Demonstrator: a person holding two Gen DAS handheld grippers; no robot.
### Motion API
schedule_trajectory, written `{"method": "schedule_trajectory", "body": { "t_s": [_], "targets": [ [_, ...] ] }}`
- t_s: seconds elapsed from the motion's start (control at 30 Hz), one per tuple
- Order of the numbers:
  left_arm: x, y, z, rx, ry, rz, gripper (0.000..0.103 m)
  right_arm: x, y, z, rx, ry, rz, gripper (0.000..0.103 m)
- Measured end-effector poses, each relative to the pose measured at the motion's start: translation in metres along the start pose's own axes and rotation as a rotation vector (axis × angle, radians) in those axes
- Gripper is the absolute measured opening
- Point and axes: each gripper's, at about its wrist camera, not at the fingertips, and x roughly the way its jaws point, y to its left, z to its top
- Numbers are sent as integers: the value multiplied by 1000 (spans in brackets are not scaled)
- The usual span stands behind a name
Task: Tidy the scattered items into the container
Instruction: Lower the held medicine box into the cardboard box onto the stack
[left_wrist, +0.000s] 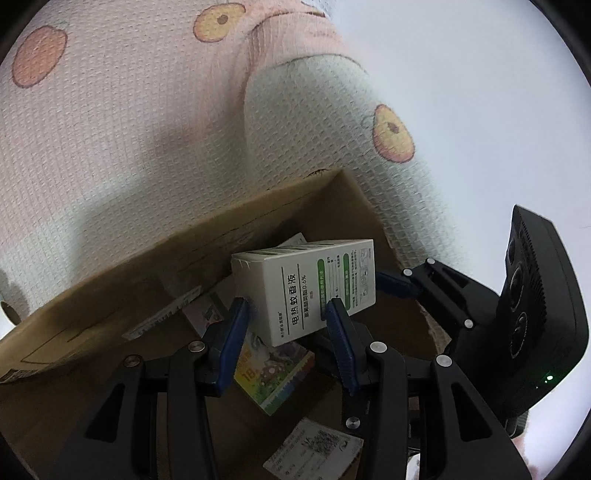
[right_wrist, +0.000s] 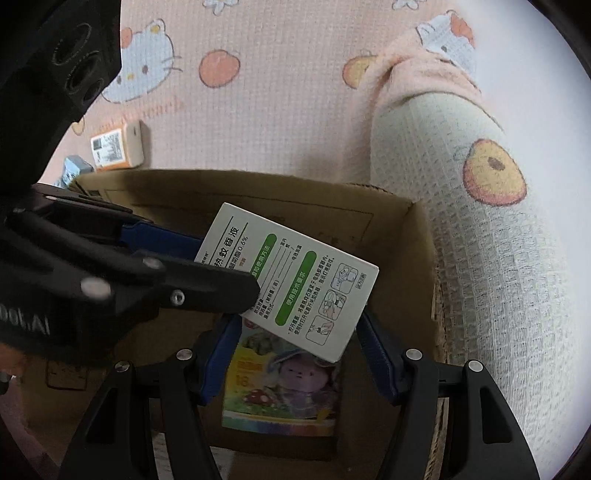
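Note:
A white box with green print (left_wrist: 306, 284) hangs tilted over an open cardboard box (left_wrist: 110, 295). My left gripper (left_wrist: 288, 310) is shut on it, blue pads pressing both sides. In the right wrist view the same white box (right_wrist: 306, 280) also sits between the pads of my right gripper (right_wrist: 299, 332), which touch its lower end; the left gripper (right_wrist: 227, 267) reaches in from the left. A colourful picture box (right_wrist: 280, 391) lies on the cardboard box's floor (right_wrist: 369, 424), straight below.
A printed paper label (left_wrist: 314, 450) lies inside the cardboard box. On the pink patterned mat behind it lie an orange-and-white item (right_wrist: 118, 147) and a small blue item (right_wrist: 75, 170). A rolled waffle-textured blanket (right_wrist: 461, 221) runs along the box's right side.

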Motion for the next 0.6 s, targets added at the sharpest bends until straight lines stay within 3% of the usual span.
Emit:
{"method": "schedule_trajectory", "body": {
  "t_s": [0.2, 0.37, 0.5, 0.6],
  "targets": [
    [13, 10, 0, -64, 15, -41, 48, 5, -8, -3, 24, 2, -32, 63],
    [0, 15, -3, -103, -31, -69, 48, -4, 1, -13, -31, -3, -96, 63],
    [-17, 17, -3, -62, -69, -35, 48, -11, -3, -24, 45, 2, -48, 63],
    [-16, 16, -6, -55, -74, 5, 31, -17, -7, -29, 106, -17, -28, 63]
  ]
}}
